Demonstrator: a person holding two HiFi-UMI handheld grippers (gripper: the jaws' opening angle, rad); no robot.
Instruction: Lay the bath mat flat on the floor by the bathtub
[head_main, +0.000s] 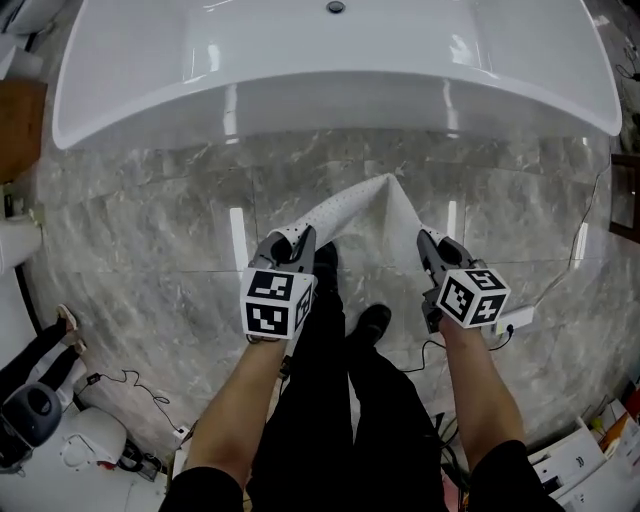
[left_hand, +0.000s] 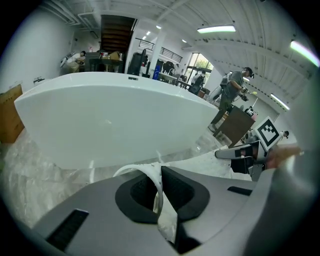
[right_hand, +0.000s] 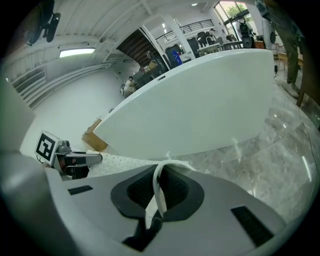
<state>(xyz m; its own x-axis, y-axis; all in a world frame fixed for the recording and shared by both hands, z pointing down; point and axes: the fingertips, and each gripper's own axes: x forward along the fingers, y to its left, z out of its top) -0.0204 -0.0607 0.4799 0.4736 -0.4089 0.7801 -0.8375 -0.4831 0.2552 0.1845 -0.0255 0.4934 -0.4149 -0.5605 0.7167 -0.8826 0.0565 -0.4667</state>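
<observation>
Pinching the mat (head_main: 368, 208) by its near corners, jaws clamped tight on it, the left gripper (head_main: 291, 241) and right gripper (head_main: 431, 245) face the tub (head_main: 330, 75) across the floor (head_main: 150, 220).

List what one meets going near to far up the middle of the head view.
Person's legs → bath mat → marble floor → bathtub

Grey left tool (head_main: 296, 236), right tool (head_main: 428, 240), marker cubes (head_main: 270, 303), black trousers (head_main: 320, 400)
</observation>
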